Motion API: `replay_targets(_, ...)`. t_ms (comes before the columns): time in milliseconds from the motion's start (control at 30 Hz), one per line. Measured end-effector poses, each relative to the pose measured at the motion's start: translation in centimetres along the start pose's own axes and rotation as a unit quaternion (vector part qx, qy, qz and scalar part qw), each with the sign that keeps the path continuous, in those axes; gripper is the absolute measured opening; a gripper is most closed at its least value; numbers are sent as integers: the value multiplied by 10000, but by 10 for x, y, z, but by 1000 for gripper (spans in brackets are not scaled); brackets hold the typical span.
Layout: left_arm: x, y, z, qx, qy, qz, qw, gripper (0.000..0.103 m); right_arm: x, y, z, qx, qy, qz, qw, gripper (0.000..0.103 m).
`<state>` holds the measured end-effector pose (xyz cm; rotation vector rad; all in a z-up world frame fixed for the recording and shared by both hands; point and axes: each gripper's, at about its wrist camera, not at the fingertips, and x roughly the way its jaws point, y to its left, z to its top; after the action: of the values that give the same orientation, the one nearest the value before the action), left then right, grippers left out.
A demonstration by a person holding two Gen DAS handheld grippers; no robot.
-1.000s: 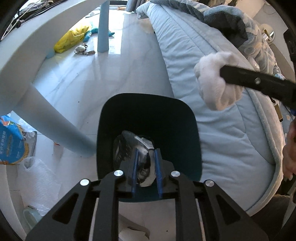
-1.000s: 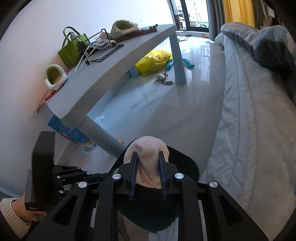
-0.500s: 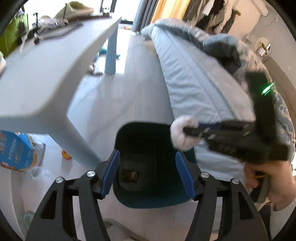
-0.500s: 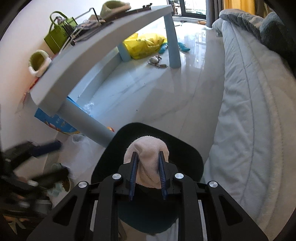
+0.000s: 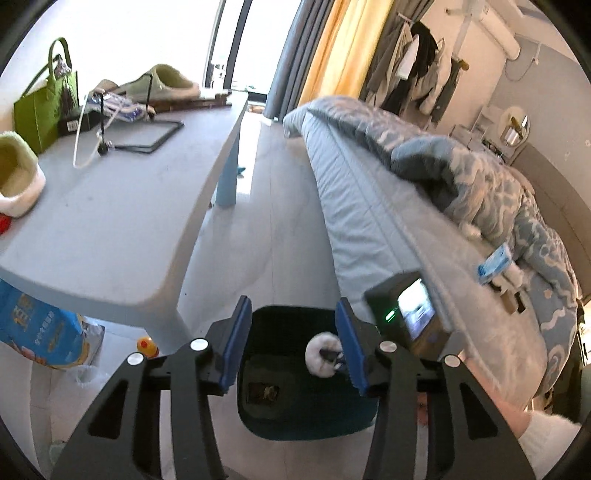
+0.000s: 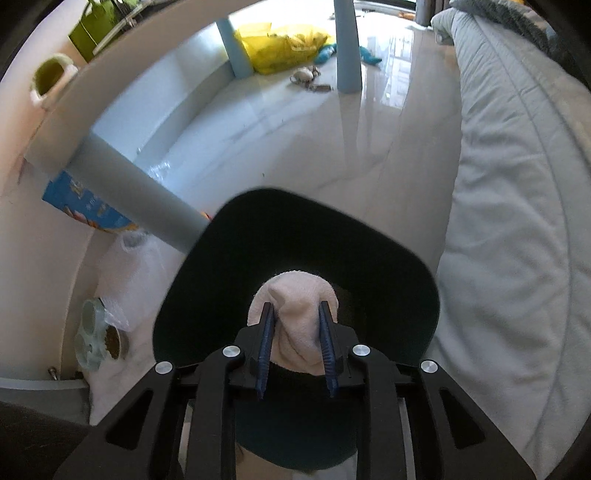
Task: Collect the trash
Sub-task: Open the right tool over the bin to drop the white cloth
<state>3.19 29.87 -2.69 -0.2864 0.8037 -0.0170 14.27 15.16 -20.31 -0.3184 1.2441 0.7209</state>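
Since a second ago: left gripper (image 5: 291, 343) lifted off, wrapper left in the dark bin (image 5: 306, 424).

Left jaws just narrowing, half open, empty. Right gripper (image 6: 295, 347) lower now, over bin mouth, jaws just easing yet pinching the fluffy wad (image 6: 295, 306). Risk: wad clinging to pads or dropping past the near rim.

bin (image 6: 388, 258) floor: hidden by wad (image 6: 295, 317) | green bag (image 6: 88, 33): cropped
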Motion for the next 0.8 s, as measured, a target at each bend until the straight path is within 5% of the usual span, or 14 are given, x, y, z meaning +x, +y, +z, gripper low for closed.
replay_targets(233, -21, -7, 12, -12, -341, -125, 9993, 49, 18, 3, -10, -18, 274, -155, 9995, 29)
replay_targets(300, -23, -9, 15, -11, -376, -128, 9992, 49, 20, 5, -12, -54, 336, -164, 9993, 41)
replay_targets(433, -28, -13, 18, 12, -481, -114, 9988, 49, 17, 8, -15, -109, 328, -153, 9993, 44)
replay_targets(800, -42, -39, 31, 150, -852, -119, 9962, 50, -51, 11, -13, -333, -439, 199, 9983, 44)
